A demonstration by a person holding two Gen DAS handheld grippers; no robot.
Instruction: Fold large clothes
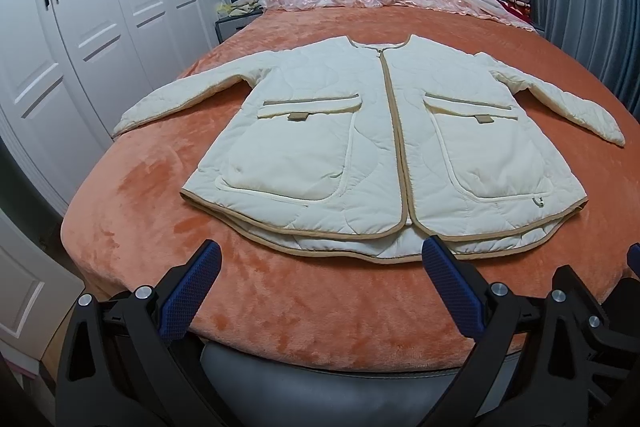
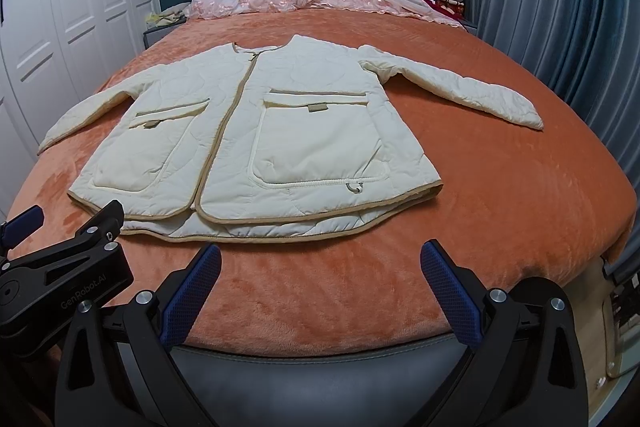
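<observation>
Both grippers, left [image 1: 321, 254] and right [image 2: 321, 256], hover with fingers spread wide and nothing between them over the near edge of the orange bed [image 2: 520, 195], where the cream quilted jacket [image 1: 376, 151] lies flat, front up, sleeves outstretched.

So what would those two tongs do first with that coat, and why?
Probably reach forward for a sleeve. The cream quilted jacket lies flat, zipped, both sleeves spread on the orange blanket; the left tongs and right tongs hang open and empty near its hem.
</observation>
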